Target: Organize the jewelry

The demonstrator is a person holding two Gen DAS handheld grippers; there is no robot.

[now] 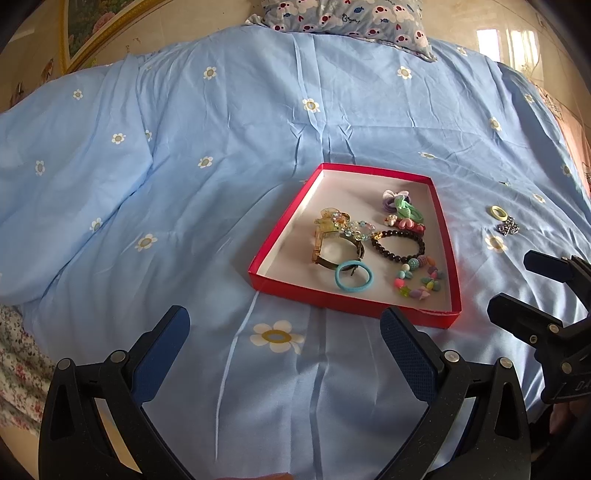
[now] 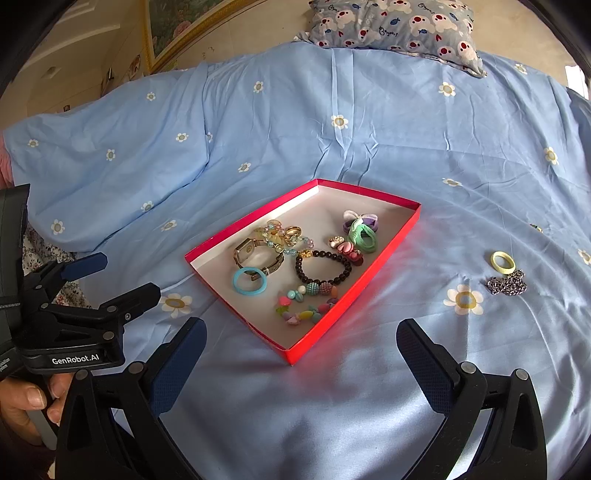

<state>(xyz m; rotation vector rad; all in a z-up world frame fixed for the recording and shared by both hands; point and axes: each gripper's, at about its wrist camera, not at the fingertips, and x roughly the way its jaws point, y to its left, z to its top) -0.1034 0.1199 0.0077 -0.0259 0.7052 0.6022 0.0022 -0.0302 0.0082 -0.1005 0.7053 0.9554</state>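
Note:
A shallow red box (image 1: pixel 280 236) (image 2: pixel 384 266) lies on the blue bedspread. It holds a gold watch (image 1: pixel 334 254) (image 2: pixel 258 254), a blue hair ring (image 1: pixel 353 281) (image 2: pixel 249 281), a dark bead bracelet (image 1: pixel 399 245) (image 2: pixel 323 267), a coloured bead bracelet (image 1: pixel 419 280) (image 2: pixel 308 302) and hair ties (image 1: pixel 402 206) (image 2: pixel 362 230). Right of the box, on the bedspread, lie a yellow ring (image 1: pixel 498 212) (image 2: pixel 502 263) and a silver chain (image 1: pixel 509 225) (image 2: pixel 508 283). My left gripper (image 1: pixel 284 332) (image 2: pixel 118 277) is open and empty, in front of the box. My right gripper (image 2: pixel 301 343) (image 1: pixel 511 284) is open and empty, near the box's front corner.
The bedspread (image 1: pixel 221 147) has white flower prints and creases. A patterned pillow (image 1: pixel 347 18) (image 2: pixel 399 26) lies at the far end. A framed picture (image 1: pixel 92 26) leans on the wall at the far left. A floral sheet (image 1: pixel 18 362) shows at the left edge.

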